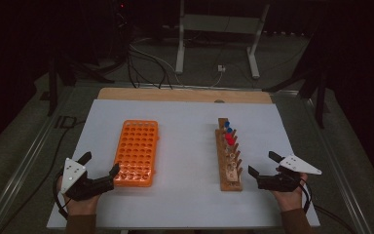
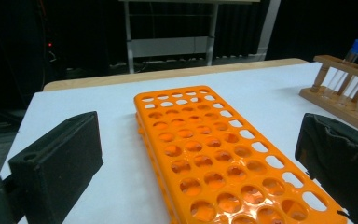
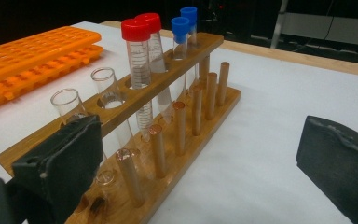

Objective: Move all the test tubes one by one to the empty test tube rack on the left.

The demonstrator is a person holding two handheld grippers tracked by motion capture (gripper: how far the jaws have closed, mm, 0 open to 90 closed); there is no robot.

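An empty orange tube rack [image 1: 136, 152] lies on the white table top, left of centre. Right of centre stands a wooden tube rack [image 1: 230, 157] holding two red-capped tubes [image 3: 137, 32], two blue-capped tubes [image 3: 181, 24] and two uncapped glass tubes [image 3: 105, 77]. My left gripper [image 1: 100, 163] is open just left of the orange rack's near corner, with nothing between its jaws. In the left gripper view the orange rack [image 2: 214, 158] lies ahead between the spread pads [image 2: 60, 163]. My right gripper [image 1: 262, 164] is open beside the wooden rack's near right end, holding nothing. The wooden rack [image 3: 177, 135] runs along its left pad [image 3: 63, 163].
The white sheet [image 1: 185, 122] covers a wooden board [image 1: 185, 94] whose far edge shows. Beyond the table stand a metal frame's legs [image 1: 180, 44] and cables on the floor. Rails [image 1: 24, 165] run along both table sides.
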